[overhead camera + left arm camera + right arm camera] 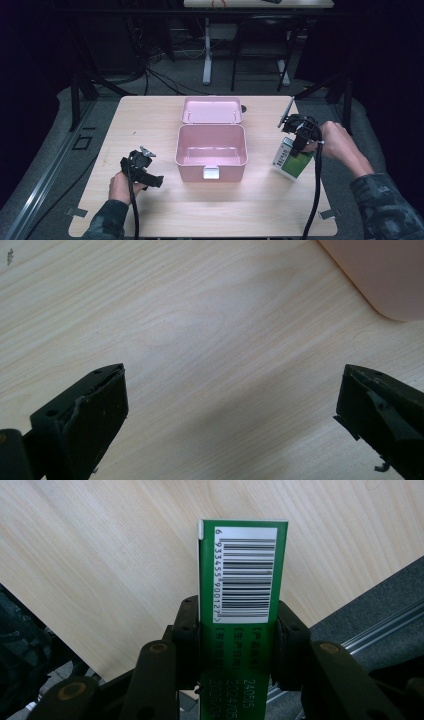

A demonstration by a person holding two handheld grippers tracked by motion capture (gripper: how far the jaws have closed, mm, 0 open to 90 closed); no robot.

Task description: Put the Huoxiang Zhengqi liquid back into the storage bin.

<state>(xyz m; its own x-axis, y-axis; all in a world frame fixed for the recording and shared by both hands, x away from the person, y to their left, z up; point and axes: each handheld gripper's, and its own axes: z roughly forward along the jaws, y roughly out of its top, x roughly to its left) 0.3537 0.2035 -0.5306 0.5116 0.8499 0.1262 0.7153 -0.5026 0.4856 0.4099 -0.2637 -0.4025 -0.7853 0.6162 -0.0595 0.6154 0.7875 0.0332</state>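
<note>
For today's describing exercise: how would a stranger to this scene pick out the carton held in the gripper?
Start at the open pink box mid-table. Look to its right, where the right gripper is clamped on a green carton. It is the one green-and-white thing there, with a barcode on its narrow side.

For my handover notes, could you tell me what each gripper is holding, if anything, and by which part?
The right gripper is clamped on the green carton across its narrow barcode side, at the near end. The left gripper holds nothing; its jaws stand open over the table.
</note>
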